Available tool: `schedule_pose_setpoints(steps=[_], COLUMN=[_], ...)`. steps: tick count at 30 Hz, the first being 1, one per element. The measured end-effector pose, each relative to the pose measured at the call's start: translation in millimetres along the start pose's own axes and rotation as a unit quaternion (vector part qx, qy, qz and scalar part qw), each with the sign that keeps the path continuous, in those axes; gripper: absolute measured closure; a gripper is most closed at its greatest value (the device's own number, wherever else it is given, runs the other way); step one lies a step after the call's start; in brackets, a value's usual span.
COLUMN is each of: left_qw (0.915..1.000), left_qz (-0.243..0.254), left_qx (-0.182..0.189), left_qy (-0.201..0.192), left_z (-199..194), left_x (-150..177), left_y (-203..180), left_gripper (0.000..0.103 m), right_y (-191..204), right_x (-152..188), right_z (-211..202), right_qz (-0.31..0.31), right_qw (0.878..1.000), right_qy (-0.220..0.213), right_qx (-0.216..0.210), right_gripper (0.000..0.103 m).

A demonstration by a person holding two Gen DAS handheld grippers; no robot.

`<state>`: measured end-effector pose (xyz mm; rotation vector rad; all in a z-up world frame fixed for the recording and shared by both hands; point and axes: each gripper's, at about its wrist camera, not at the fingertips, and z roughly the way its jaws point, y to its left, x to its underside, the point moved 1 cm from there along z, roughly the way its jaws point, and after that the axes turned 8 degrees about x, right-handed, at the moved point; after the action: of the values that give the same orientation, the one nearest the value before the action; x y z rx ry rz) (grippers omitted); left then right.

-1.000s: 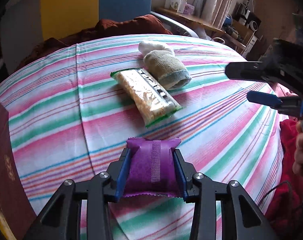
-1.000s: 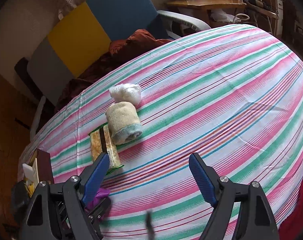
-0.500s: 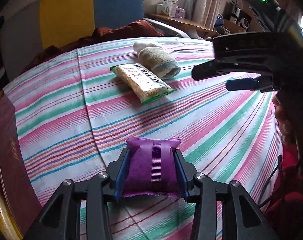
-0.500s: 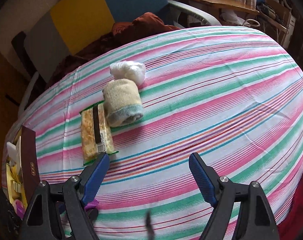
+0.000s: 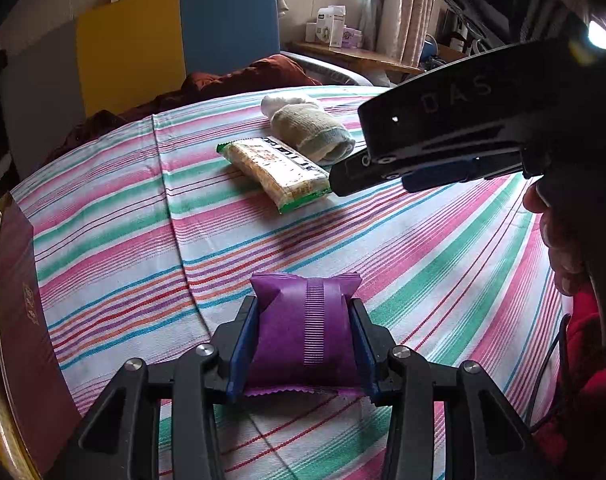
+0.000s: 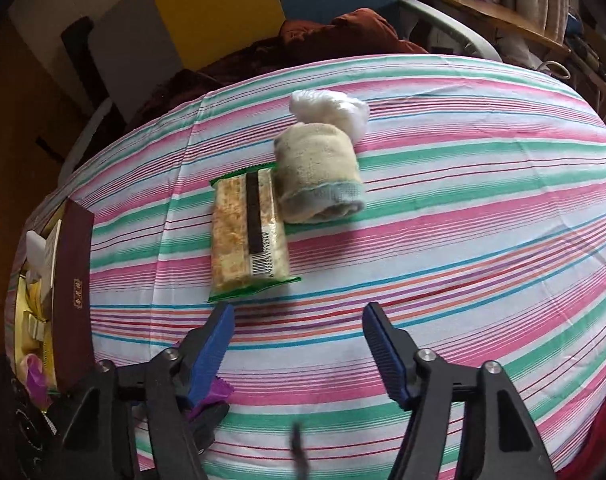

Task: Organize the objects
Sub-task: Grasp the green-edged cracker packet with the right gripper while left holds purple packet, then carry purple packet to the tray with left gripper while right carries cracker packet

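Right hand-held gripper (image 6: 299, 336) nearer the snack bar (image 6: 249, 236), jaws narrowing, empty; left hand-held gripper (image 5: 305, 336) clamping purple packet (image 5: 305, 332).

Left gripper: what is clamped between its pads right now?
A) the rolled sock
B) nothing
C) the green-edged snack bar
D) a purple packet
D: the left gripper pads press both sides of the purple packet, while the snack bar lies apart on the cloth.

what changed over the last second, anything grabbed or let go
The right gripper came in toward the cracker packet, and its jaws have just been closing with nothing between them yet. Nothing was taken or released. The left gripper stays shut on the purple packet; the cracker packet, the rolled sock and the white sock lie as before.
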<state>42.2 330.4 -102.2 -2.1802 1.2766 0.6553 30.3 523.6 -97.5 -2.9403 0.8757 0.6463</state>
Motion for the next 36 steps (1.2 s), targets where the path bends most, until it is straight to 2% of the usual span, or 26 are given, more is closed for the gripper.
schedule_pose_setpoints(steps=[4, 13, 17, 18, 22, 28, 30, 36], left_qw=[1.0, 0.9998, 0.9997, 0.9997, 0.9996, 0.9997, 0.9997, 0.9999], left_qz=[-0.003, -0.009, -0.012, -0.013, -0.014, -0.012, -0.01, -0.007], left_qx=[0.006, 0.015, 0.02, 0.021, 0.023, 0.021, 0.019, 0.012], left_qy=[-0.004, -0.008, -0.009, -0.009, -0.01, -0.01, -0.011, -0.01], left_z=[-0.3, -2.0, -2.1, -2.1, -1.4, -3.1, -7.2, 5.0], left_x=[1.1, 1.9, 1.9, 1.8, 0.7, 0.5, 7.0, -3.7], left_y=[0.9, 3.3, 3.8, 3.9, 4.3, 4.4, 2.3, 7.6], left_gripper=[0.058, 0.057, 0.057, 0.057, 0.057, 0.056, 0.056, 0.056], right_y=[8.2, 55.6, 68.1, 68.8, 59.4, 16.6, 11.2, 14.8], right_x=[-5.1, -42.6, -52.8, -51.9, -27.9, 12.4, 15.3, 18.1], right_z=[0.6, 46.4, 58.5, 57.1, 46.2, 25.0, 23.3, 23.8], right_qz=[-0.013, -0.094, -0.122, -0.127, -0.163, -0.137, -0.125, -0.13], right_qw=[1.0, 0.994, 0.989, 0.989, 0.983, 0.988, 0.989, 0.989], right_qy=[0.006, 0.048, 0.049, 0.049, 0.052, 0.068, 0.067, 0.048], right_qx=[-0.01, 0.042, 0.063, 0.063, 0.058, 0.032, 0.029, 0.04], right_gripper=[0.038, 0.038, 0.05, 0.056, 0.057, 0.057, 0.056, 0.056])
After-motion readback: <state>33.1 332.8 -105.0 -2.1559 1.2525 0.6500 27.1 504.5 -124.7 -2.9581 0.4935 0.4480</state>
